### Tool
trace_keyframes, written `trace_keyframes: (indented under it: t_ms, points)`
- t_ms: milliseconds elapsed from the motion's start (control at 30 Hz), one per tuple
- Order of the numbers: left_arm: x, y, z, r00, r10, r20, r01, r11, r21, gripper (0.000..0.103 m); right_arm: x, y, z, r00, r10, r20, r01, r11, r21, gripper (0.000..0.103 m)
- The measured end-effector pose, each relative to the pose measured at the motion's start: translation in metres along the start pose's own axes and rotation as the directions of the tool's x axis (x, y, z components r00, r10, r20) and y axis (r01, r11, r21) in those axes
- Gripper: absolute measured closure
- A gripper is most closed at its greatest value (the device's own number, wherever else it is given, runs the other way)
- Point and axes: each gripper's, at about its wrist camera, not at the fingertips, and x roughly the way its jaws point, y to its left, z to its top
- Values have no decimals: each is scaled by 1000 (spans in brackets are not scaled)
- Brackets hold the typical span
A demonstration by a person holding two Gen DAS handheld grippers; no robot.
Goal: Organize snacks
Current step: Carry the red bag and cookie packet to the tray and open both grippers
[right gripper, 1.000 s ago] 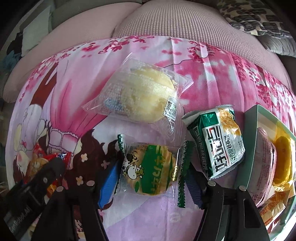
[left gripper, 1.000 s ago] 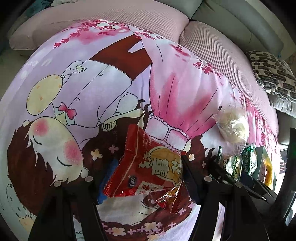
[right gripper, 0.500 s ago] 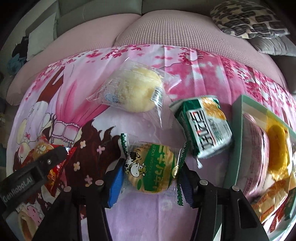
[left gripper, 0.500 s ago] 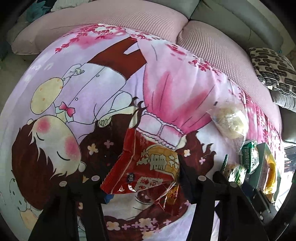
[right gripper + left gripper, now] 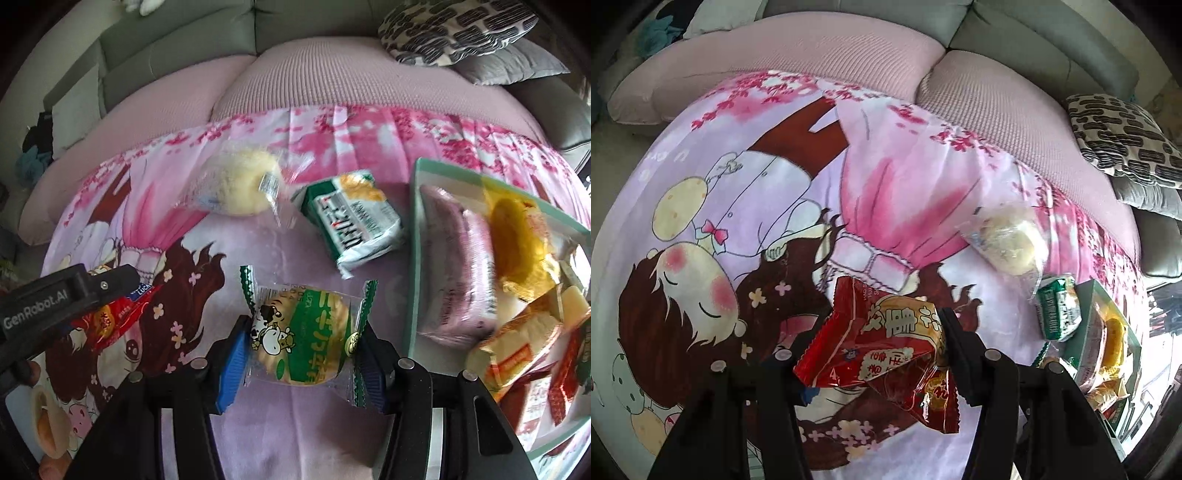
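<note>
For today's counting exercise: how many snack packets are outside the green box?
4: red packet in the left gripper, cow-print packet in the right gripper, clear-wrapped bun and green-and-white packet on the cloth beside the green box.

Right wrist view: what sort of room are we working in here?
Probably a living room: a grey sofa with a patterned cushion behind, and snacks on a pink cartoon-print cloth spread over its pink seat cover.

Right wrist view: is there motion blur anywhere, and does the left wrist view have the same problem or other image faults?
Right wrist view: the tray and its snacks are smeared by motion and the bun is soft, while the cow packet in the jaws stays sharp. Left wrist view: the red packet is crisp, the bun blurred; fisheye bending curves the sofa, with dark corners in both views.
</note>
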Motion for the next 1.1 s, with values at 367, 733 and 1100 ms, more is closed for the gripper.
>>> trace_keyframes:
  t_ms: [367,733,1100]
  points:
    - [-24,-34,-3,998,-36,42,33,997,63,45,-37,-25,16,995,12,98,-16,999,38,46]
    - [-40,-115,-21,987,-149,53,133,963,234,48,-67,-127,16,982,-119,144,78,962,261,45]
    - [-26,-176,-45,991,-136,11,122,914,387,51,-64,-199,2,981,-170,88,120,903,412,45]
